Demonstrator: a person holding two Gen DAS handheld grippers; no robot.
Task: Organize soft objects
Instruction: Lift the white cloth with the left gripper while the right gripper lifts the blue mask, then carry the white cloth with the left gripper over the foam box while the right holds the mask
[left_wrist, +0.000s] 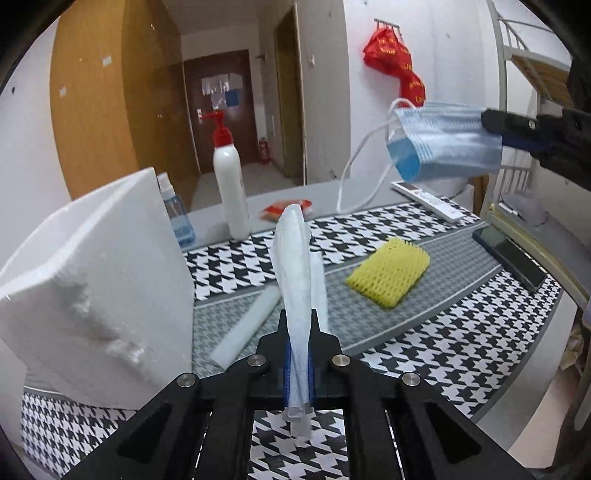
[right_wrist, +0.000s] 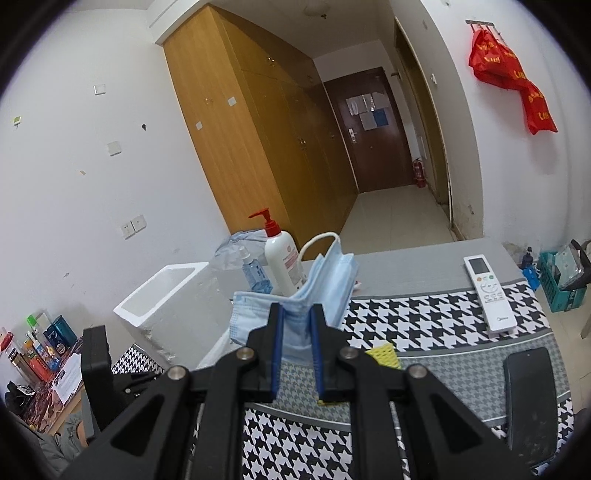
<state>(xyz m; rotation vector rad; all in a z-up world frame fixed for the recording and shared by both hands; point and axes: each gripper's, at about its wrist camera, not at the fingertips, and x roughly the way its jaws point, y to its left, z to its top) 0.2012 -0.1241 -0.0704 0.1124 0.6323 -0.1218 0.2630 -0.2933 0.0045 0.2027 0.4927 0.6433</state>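
Your left gripper (left_wrist: 298, 325) is pinching a folded white mask (left_wrist: 295, 266), fingers pressed flat against its lower part so that it stands upright between them, its top leaning slightly toward one o'clock. It hangs clear of the houndstooth cloth (left_wrist: 424, 362) that covers the table.

Your right gripper (right_wrist: 295, 321) is clamped on a stack of blue surgical masks (right_wrist: 317, 295); the bundle sticks out past the fingertips and a white ear loop (right_wrist: 317, 238) arches above it at twelve o'clock. In the left wrist view the same blue bundle sits at two o'clock, held in the air above the table with its loops dangling down.

On the cloth, a yellow foam net sleeve (left_wrist: 389, 273) lies at about one o'clock from your left fingertips, well apart from them. Two white foam strips (left_wrist: 245, 325) lie just beside the left gripper, one at eleven o'clock, the other partly hidden behind the white mask.

The white foam box (left_wrist: 99, 277) stands at nine o'clock in the left view, open at the top; what lies inside it you cannot tell. Behind it stand a blue spray bottle (left_wrist: 177, 214) and a white pump bottle (left_wrist: 231, 173) with a red head. A white remote control (right_wrist: 487, 295) lies at two o'clock in the right view, and a black phone (right_wrist: 532, 398) at four o'clock.
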